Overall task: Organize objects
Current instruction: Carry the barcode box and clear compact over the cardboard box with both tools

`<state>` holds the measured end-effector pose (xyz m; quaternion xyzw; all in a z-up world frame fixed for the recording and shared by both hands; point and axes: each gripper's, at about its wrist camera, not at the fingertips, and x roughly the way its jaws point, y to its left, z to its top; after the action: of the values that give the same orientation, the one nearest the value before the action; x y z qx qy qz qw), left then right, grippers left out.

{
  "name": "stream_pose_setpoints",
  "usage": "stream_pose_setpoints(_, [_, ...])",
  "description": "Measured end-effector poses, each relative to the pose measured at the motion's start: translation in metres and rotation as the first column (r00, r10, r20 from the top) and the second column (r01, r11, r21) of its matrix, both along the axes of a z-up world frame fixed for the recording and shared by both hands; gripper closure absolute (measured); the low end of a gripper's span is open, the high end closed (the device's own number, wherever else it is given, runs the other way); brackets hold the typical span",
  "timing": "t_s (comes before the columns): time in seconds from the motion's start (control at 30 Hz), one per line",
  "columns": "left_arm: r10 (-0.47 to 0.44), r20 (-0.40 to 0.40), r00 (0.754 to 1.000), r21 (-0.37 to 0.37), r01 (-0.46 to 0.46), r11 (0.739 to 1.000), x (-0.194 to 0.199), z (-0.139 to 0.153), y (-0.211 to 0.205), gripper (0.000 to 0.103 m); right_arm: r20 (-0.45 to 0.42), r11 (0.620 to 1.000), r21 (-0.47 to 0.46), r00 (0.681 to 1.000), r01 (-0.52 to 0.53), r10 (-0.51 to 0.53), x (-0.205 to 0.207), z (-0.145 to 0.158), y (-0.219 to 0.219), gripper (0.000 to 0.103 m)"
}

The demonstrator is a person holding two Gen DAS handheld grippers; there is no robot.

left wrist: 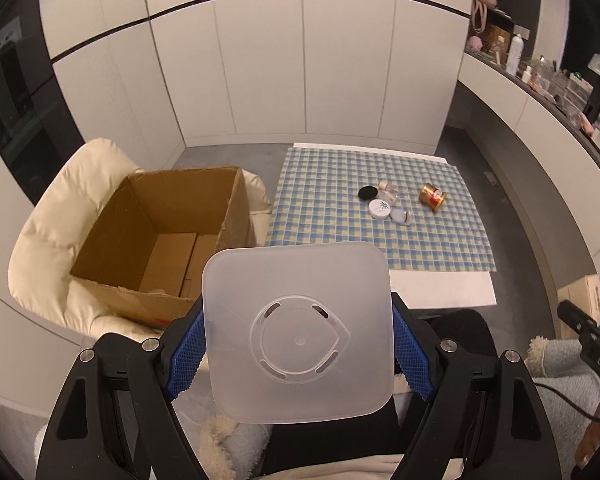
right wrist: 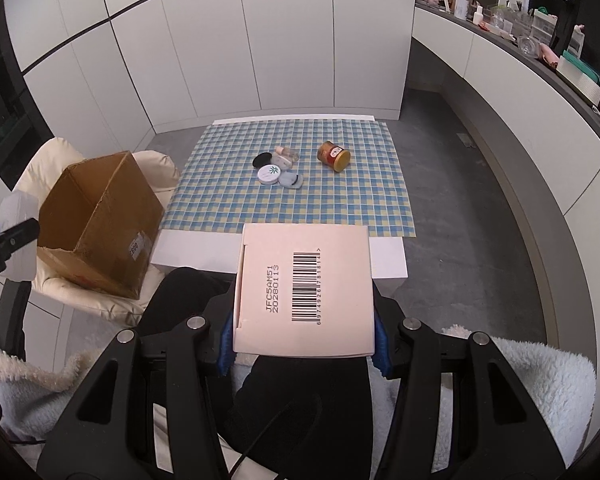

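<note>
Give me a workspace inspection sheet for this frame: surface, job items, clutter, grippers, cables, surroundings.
Surface: white table under a checked cloth.
Job's things: frosted container and barcoded carton, both held; gold jar on its side on the cloth; black lid, white tin and small bottles clustered beside it; open cardboard box on a cream chair.
Clutter: nothing seen on the table beyond these.
Grippers: left hand-held gripper shut on the frosted container; right hand-held gripper shut on the carton.
Cables: black cable over the lap.
Surroundings: white cabinets; crowded shelf at right.
</note>
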<state>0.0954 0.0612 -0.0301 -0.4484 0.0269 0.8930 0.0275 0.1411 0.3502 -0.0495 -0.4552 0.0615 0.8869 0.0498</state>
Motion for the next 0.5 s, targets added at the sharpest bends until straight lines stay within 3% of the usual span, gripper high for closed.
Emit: stream_pose_setpoints(0.5, [-0.009, -0.001, 1.000, 0.004, 0.009, 1.000, -0.0027, -0.0026, -0.0013, 0.020, 0.001, 1.000, 0.014, 1.000, -0.002, 0.002, 0.0009, -0.0015, 0.0000, 0.049])
